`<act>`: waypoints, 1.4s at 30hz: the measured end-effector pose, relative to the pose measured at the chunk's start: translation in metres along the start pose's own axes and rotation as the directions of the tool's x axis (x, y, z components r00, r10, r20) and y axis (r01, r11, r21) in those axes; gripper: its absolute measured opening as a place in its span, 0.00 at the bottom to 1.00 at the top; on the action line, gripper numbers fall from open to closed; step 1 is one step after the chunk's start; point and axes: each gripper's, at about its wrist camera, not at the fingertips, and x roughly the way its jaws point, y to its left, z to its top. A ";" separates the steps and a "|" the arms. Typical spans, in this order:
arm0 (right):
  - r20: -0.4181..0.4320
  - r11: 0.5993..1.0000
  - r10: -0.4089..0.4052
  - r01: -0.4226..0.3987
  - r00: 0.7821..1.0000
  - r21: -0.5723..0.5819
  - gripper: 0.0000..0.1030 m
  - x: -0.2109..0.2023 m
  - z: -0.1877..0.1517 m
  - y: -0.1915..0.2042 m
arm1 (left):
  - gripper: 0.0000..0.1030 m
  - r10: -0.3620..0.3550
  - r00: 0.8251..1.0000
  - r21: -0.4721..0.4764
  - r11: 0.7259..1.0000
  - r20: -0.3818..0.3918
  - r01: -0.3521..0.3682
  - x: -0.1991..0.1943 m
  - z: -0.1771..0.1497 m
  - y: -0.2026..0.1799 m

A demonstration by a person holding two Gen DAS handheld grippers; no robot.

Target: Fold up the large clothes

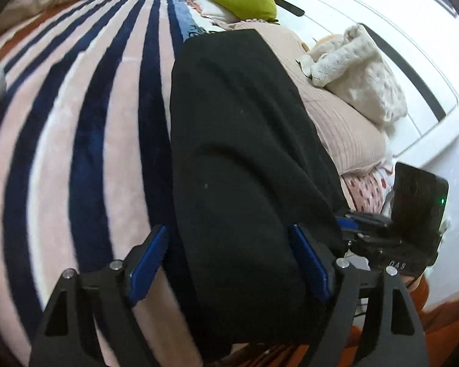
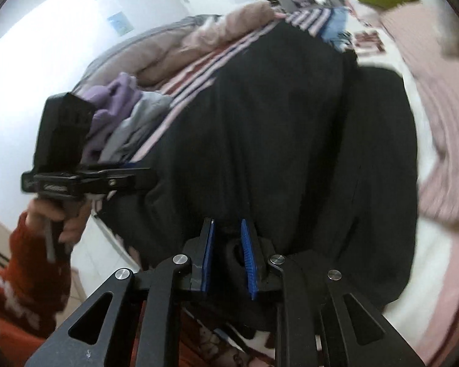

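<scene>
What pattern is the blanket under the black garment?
Pink, white and navy stripes on the blanket, clearest in the left wrist view.

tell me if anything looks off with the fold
The black garment lies uneven: a second layer sticks out on one side, edges unaligned. Right gripper pinches its bunched hem; left gripper straddles it open.

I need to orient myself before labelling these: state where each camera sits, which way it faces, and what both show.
Left wrist: sits on the left gripper, looking along its open fingers over the black garment and striped blanket toward the green pillow; the right gripper's body shows at right.
Right wrist: sits on the right gripper, fingers pinching a fold of the black garment, facing across the bed; the left hand and red sleeve show at left.
Shared: black garment, striped blanket, green pillow.
</scene>
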 end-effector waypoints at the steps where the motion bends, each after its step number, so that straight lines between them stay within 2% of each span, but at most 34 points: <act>1: 0.012 1.000 0.003 -0.003 1.000 0.011 0.13 0.000 -0.001 -0.001 | 0.77 -0.014 1.000 -0.019 1.000 0.001 0.014 0.001 -0.002 0.002; 5: 0.045 0.998 0.037 -0.039 0.998 0.054 0.17 -0.017 0.003 -0.008 | 0.78 -0.021 1.000 -0.013 1.000 -0.010 0.021 -0.007 0.003 0.000; 7: 0.084 0.995 0.054 -0.060 0.995 0.078 0.31 -0.038 0.001 -0.013 | 0.80 -0.013 1.000 -0.007 1.000 -0.005 0.013 -0.014 0.012 -0.001; 9: 0.157 0.993 0.021 -0.039 0.987 0.114 0.68 -0.065 -0.001 -0.024 | 0.85 -0.021 1.000 -0.014 1.000 0.015 0.021 -0.022 0.022 0.003; 11: 0.194 0.984 -0.028 -0.007 0.981 0.176 0.71 -0.085 -0.007 -0.042 | 0.89 -0.037 0.999 -0.019 0.999 0.008 0.037 -0.021 0.032 0.007; 14: 0.166 0.951 -0.055 0.001 0.985 0.308 0.72 -0.087 -0.023 -0.073 | 0.89 -0.056 0.998 -0.045 0.997 -0.033 0.055 -0.007 0.043 0.014; 16: 0.134 0.925 -0.028 -0.025 0.991 0.378 0.72 -0.078 -0.034 -0.085 | 0.89 -0.068 0.996 -0.059 0.996 -0.063 0.064 0.005 0.047 0.020; 18: 0.139 0.904 0.067 -0.119 0.988 0.410 0.72 -0.065 -0.044 -0.087 | 0.89 -0.108 0.991 -0.092 0.991 -0.077 0.101 0.018 0.050 0.026; 19: 0.160 0.893 0.118 -0.175 0.980 0.414 0.72 -0.057 -0.047 -0.085 | 0.89 -0.132 0.988 -0.108 0.986 -0.078 0.124 0.022 0.051 0.028; 20: 0.167 0.890 0.129 -0.188 0.977 0.415 0.70 -0.053 -0.048 -0.084 | 0.89 -0.151 0.986 -0.119 0.983 -0.071 0.142 0.027 0.052 0.029; 21: 0.170 0.890 0.122 -0.184 0.978 0.417 0.67 -0.050 -0.049 -0.082 | 0.82 -0.151 0.987 -0.121 0.982 -0.062 0.143 0.030 0.053 0.029; 22: 0.174 0.891 0.111 -0.176 0.978 0.419 0.65 -0.047 -0.048 -0.079 | 0.70 -0.148 0.988 -0.124 0.982 -0.054 0.140 0.033 0.053 0.029; 23: 0.185 0.885 0.121 -0.190 0.975 0.425 0.57 -0.045 -0.047 -0.078 | 0.68 -0.136 0.989 -0.138 0.982 -0.052 0.127 0.035 0.053 0.030; 24: 0.196 0.871 0.148 -0.222 0.969 0.438 0.45 -0.043 -0.048 -0.078 | 0.63 -0.136 0.990 -0.150 0.980 -0.046 0.127 0.036 0.052 0.031; 26: 0.215 0.836 0.192 -0.274 0.958 0.476 0.36 -0.035 -0.052 -0.078 | 0.53 -0.135 0.990 -0.146 0.981 -0.033 0.129 0.033 0.050 0.030; 29: 0.239 0.816 0.195 -0.293 0.951 0.498 0.22 -0.027 -0.055 -0.079 | 0.44 -0.131 0.991 -0.138 0.982 -0.007 0.129 0.027 0.049 0.026; 32: 0.269 0.835 0.175 -0.288 0.947 0.469 0.13 -0.033 -0.052 -0.075 | 0.38 -0.123 0.992 -0.090 0.988 0.025 0.125 0.018 0.052 0.011; 37: 0.336 0.867 0.191 -0.318 0.923 0.383 0.11 -0.055 -0.029 -0.060 | 0.35 -0.118 0.990 -0.009 0.993 0.080 0.119 -0.009 0.063 -0.014; 40: 0.341 0.894 0.206 -0.318 0.917 0.315 0.11 -0.060 -0.009 -0.043 | 0.34 -0.107 0.985 0.005 0.994 0.134 0.107 -0.034 0.071 -0.018; 42: 0.339 0.899 0.233 -0.335 0.911 0.282 0.11 -0.057 0.004 -0.031 | 0.34 -0.096 0.980 0.013 0.995 0.173 0.095 -0.055 0.075 -0.016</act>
